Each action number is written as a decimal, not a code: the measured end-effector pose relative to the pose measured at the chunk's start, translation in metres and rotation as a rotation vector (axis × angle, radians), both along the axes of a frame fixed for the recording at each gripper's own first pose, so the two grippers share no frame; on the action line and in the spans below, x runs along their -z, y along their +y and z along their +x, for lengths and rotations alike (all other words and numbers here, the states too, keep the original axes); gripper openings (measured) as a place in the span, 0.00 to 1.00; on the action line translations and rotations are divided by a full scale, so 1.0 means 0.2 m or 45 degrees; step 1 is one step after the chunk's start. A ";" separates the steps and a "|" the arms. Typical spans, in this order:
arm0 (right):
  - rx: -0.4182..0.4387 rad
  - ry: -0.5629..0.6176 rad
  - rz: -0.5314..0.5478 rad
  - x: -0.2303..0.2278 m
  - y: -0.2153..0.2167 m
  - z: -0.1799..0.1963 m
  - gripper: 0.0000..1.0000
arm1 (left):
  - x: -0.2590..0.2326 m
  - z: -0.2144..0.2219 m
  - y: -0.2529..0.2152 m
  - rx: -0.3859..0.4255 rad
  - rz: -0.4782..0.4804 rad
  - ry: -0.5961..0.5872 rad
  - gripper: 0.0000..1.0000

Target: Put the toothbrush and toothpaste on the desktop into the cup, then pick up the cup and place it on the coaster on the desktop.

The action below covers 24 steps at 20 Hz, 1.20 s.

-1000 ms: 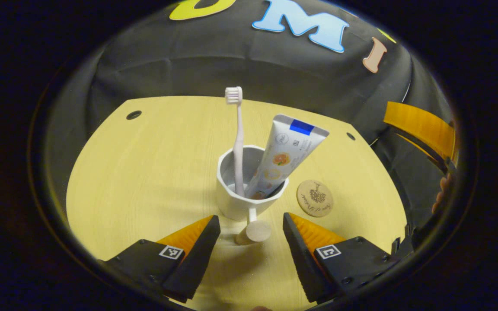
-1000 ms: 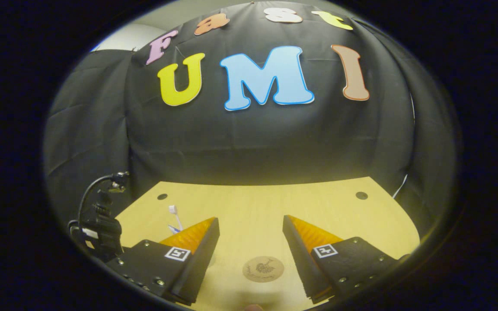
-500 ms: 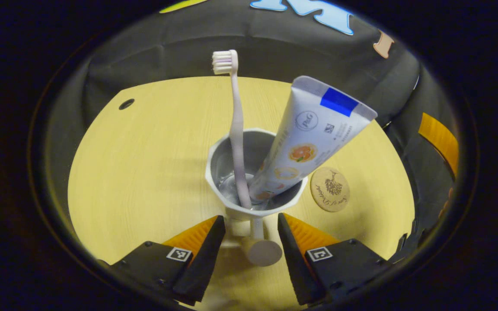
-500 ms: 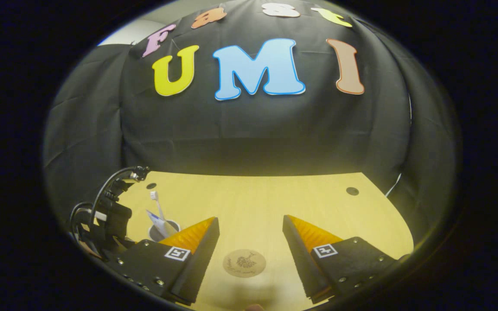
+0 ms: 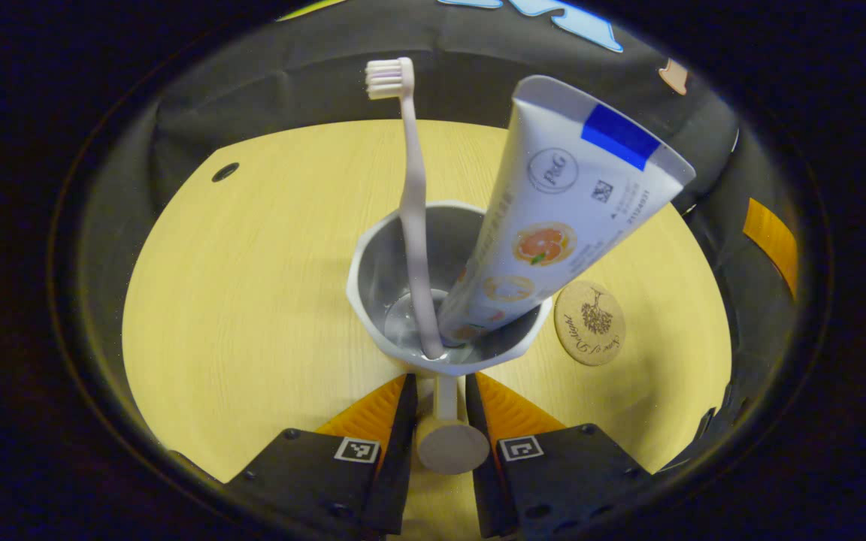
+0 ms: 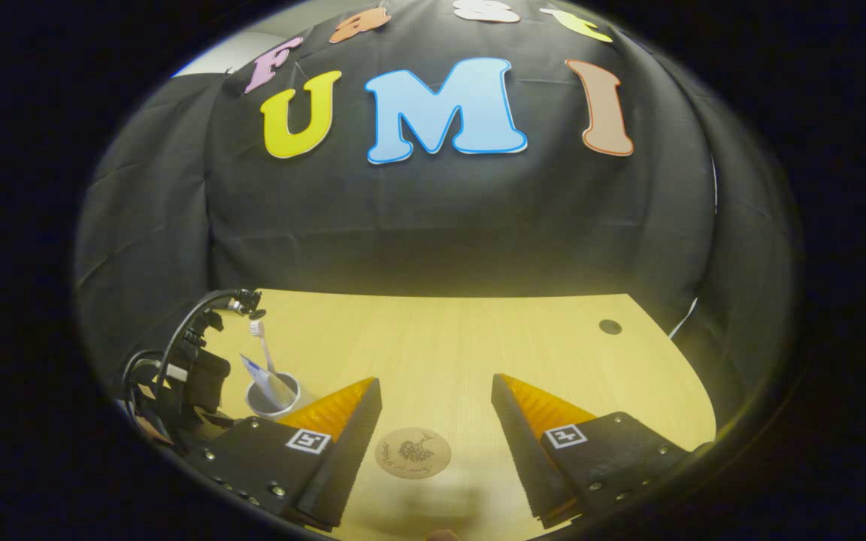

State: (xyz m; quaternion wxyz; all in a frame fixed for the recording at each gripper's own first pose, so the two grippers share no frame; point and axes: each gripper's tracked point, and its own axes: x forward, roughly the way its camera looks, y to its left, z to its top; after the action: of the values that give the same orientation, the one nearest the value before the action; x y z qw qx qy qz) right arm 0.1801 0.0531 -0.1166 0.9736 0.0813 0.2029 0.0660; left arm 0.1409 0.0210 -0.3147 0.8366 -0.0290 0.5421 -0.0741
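A white cup stands on the wooden desktop, holding a pale pink toothbrush upright and a white toothpaste tube leaning right. My left gripper is shut on the cup's handle, which points toward the camera. A round brown coaster lies flat just right of the cup. In the right gripper view, my right gripper hangs open above the coaster, with the cup and left gripper at the far left.
The desktop has small dark holes near its back corners. Black cloth walls the booth behind and beside the desk. Part of my right gripper's finger shows at the right edge of the left gripper view.
My left gripper moved forward to the cup and shut its fingers on the handle. The right gripper drifted slightly right, staying open.
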 end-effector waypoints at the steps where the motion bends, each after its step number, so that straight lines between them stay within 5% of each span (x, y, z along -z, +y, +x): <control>1: 0.002 -0.001 -0.001 0.00 -0.01 0.00 0.88 | 0.01 0.01 0.00 0.017 0.022 0.000 0.43; 6: 0.015 0.011 0.019 0.01 -0.03 -0.01 0.88 | 0.01 0.02 -0.01 0.047 0.079 -0.071 0.31; 7: 0.018 0.012 0.020 0.02 -0.03 -0.02 0.88 | 0.01 0.02 -0.02 0.034 0.060 -0.089 0.37; 12: 0.035 0.017 0.008 0.03 -0.07 -0.05 0.88 | -0.05 0.08 -0.06 0.014 0.049 -0.192 0.31; 23: 0.088 0.012 -0.011 0.02 -0.24 -0.10 0.87 | -0.15 0.05 -0.50 0.143 -0.054 -0.218 0.37; 24: 0.092 0.011 -0.011 0.02 -0.26 -0.11 0.88 | -0.16 0.06 -0.54 0.156 -0.056 -0.220 0.31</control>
State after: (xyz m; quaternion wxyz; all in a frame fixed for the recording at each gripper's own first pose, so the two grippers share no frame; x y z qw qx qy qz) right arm 0.1583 0.0002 -0.1200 0.9748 0.0845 0.2044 0.0294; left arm 0.1533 -0.0874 -0.2831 0.8733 -0.0077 0.4669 -0.1391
